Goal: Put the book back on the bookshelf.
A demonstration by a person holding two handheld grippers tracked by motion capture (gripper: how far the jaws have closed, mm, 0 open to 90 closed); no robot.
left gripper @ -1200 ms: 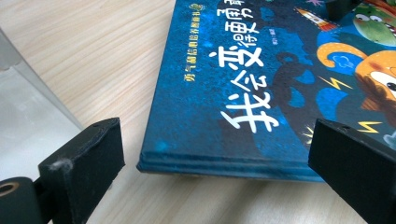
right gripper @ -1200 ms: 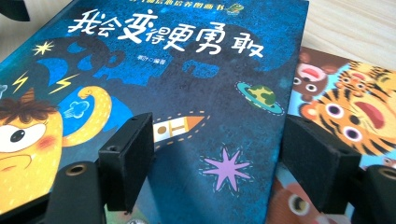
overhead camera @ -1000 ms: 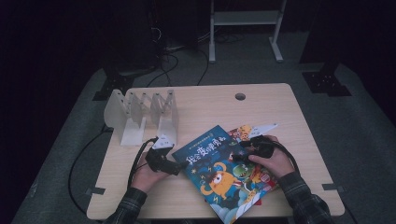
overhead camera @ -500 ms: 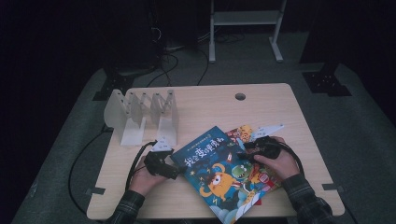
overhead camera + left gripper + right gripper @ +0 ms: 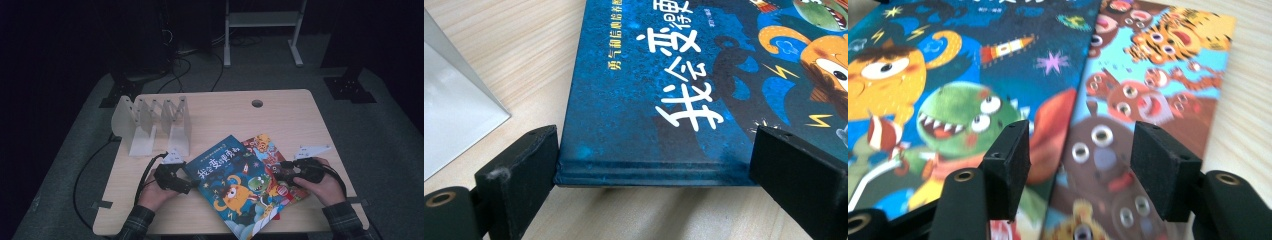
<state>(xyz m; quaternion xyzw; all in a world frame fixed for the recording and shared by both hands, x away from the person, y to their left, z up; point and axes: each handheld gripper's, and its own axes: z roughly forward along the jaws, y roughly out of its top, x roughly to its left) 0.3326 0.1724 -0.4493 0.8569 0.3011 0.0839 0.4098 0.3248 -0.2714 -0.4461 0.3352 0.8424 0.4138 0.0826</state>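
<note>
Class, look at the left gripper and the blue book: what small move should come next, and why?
Probably the left gripper should ease forward and close on the blue book. Its jaws stand open, one at each end of the book's near edge, which sits slightly off the table. The book lies across a second picture book, so a grip on that edge would seem to let it be lifted off.

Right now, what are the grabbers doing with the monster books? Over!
Left gripper open at blue book's spine edge. Right gripper open above both books, over the edge where blue covers the orange book. White rack stands clear.
</note>
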